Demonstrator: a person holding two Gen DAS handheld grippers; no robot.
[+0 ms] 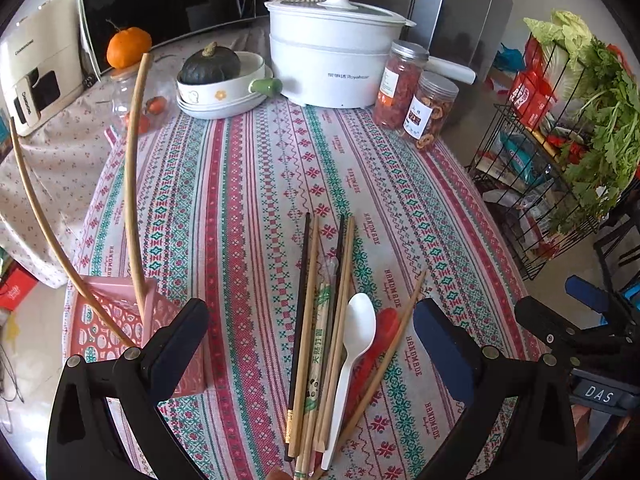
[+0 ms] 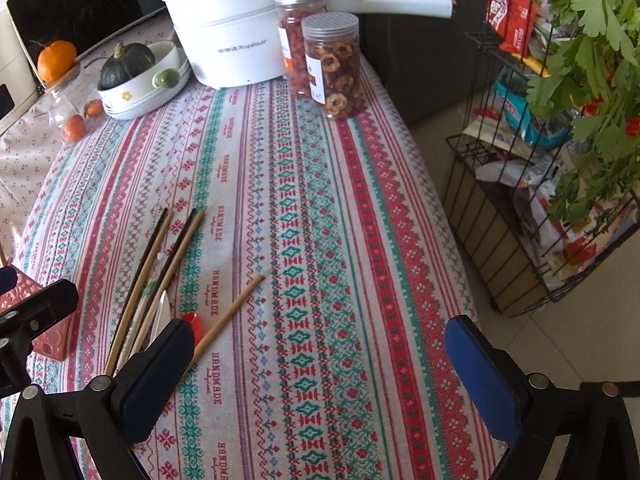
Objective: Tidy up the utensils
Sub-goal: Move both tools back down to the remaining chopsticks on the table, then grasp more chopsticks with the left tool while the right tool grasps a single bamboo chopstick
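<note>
A pile of chopsticks (image 1: 310, 320), a white plastic spoon (image 1: 352, 356) and a red spoon (image 1: 380, 344) lies on the patterned tablecloth. My left gripper (image 1: 310, 340) is open and empty, its jaws spread on either side of the pile. A pink perforated holder (image 1: 116, 324) at the left holds two long wooden chopsticks (image 1: 132, 184). My right gripper (image 2: 316, 360) is open and empty over bare cloth, right of the pile (image 2: 160, 280). A stray wooden chopstick (image 2: 230, 314) lies beside its left finger. The holder's corner (image 2: 36, 320) shows at the left.
At the table's back stand a white electric pot (image 1: 332, 60), two jars of dried fruit (image 1: 416, 96), a bowl with a green squash (image 1: 220, 80) and an orange (image 1: 128, 46). A wire rack with greens and packets (image 1: 560, 152) stands on the floor off the right edge.
</note>
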